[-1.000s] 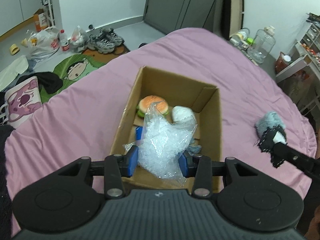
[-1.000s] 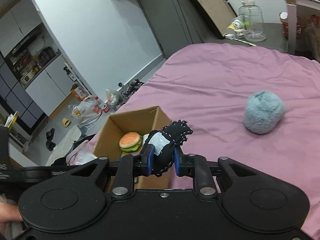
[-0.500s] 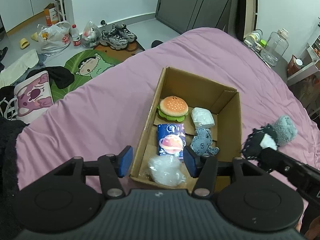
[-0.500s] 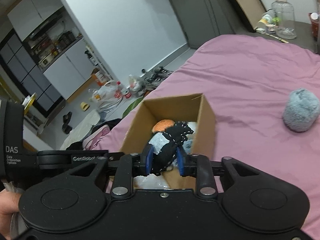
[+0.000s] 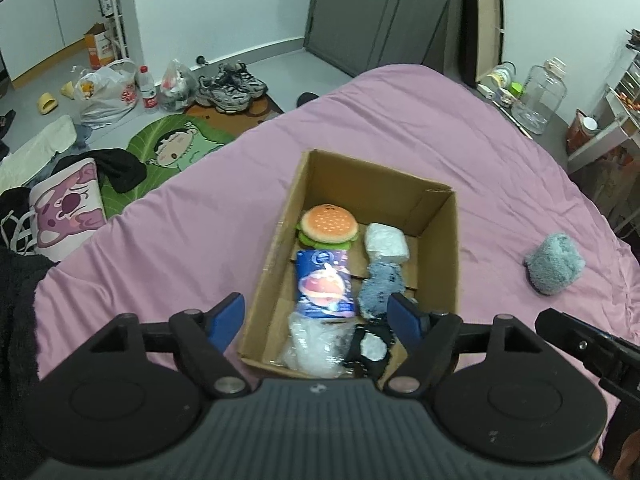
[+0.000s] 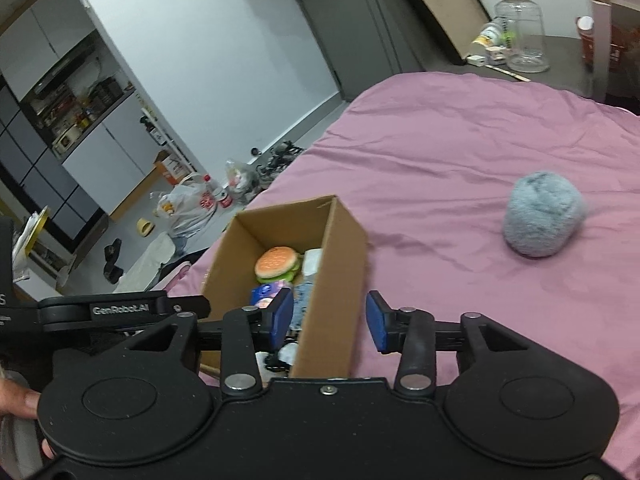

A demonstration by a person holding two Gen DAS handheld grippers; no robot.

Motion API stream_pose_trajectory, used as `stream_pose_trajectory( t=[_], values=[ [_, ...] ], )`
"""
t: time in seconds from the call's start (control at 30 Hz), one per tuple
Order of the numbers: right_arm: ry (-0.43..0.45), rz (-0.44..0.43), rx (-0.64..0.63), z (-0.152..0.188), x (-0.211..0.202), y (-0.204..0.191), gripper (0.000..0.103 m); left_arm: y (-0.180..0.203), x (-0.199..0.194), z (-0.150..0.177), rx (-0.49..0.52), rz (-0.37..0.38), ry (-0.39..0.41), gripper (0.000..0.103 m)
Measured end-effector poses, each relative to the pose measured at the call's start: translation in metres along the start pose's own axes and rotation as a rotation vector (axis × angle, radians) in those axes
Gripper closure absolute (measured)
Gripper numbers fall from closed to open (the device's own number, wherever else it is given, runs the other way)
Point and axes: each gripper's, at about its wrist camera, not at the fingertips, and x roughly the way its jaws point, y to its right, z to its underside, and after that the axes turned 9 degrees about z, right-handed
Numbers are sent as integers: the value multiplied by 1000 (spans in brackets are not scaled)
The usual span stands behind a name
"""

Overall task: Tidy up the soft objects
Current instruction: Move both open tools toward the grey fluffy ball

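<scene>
The left tongs (image 5: 318, 316) are spreading, nothing pinched, hanging over the near end of the cardboard box (image 5: 439, 248). The right tongs (image 6: 330, 318) are also widening, straddling the box's near right wall without pressing it. Beneath both is lying a smooth, lightly creased pink bedsheet (image 5: 192, 216). Ahead and right of the tongs, a fuzzy grey bundle (image 6: 542, 214) is sitting on the sheet. Inside the box: a round plush burger (image 5: 329, 225), a glossy blue packet (image 5: 325, 283), crinkled clear plastic (image 5: 312, 346), a nubby grey-blue toy (image 5: 380, 286), a black stitched piece (image 5: 370, 346).
</scene>
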Motion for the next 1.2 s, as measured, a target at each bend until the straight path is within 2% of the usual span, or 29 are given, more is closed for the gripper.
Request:
stream_pose_trajectory(
  t=[0.17,0.3,0.47,0.8,0.87,0.93,1.03,1.2],
  values=[
    [20,29,1,0,-11,15,48,15,-1,0,20,9,3,25],
    [33,54,2,1,-17,31,43,28,1,0,34,9,6,24],
    [44,70,-15,1,-25,47,29,49,1,-2,64,19,6,24],
    [78,95,7,-6,-29,92,25,88,4,-3,101,38,18,23],
    [76,102,-4,-3,-28,103,25,95,5,-3,108,57,27,10],
    [74,108,11,0,-27,114,25,104,5,-3,125,66,46,6],
    [78,105,48,-3,-26,126,25,119,8,-3,146,77,51,2],
    [101,95,34,-5,-26,143,25,140,19,-6,154,92,28,1]
  ],
)
